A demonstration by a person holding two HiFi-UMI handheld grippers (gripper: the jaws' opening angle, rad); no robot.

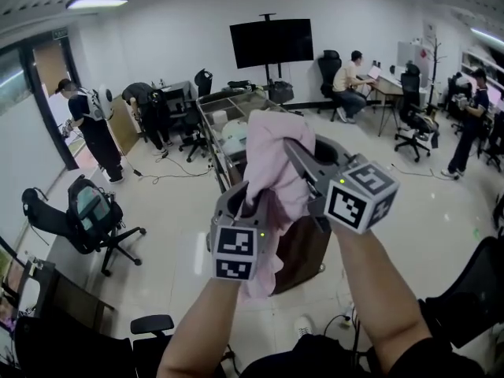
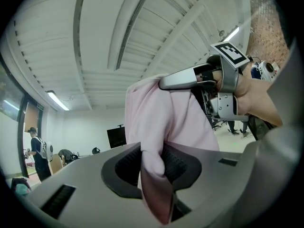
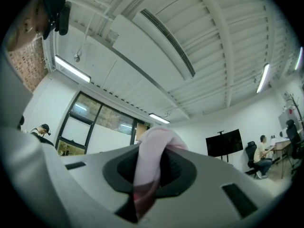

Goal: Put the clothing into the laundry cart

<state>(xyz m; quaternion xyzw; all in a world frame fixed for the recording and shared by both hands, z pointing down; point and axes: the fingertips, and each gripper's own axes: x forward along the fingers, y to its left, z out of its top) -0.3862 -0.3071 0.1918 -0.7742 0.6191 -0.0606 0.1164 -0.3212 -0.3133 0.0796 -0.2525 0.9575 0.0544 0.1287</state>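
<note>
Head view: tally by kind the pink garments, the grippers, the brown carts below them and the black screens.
Pink garment: 1
Grippers: 2, the left gripper and the right gripper, each clamped on the pink garment
Brown cart: 1
Black screen: 1
Total: 5

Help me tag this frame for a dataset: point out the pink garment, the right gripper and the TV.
pink garment (image 1: 268, 144): head view, upper fold of the fabric.
right gripper (image 3: 151, 163): right gripper view, between its fingers, shut on the garment.
TV (image 1: 272, 42): head view, middle of the dark screen.
</note>
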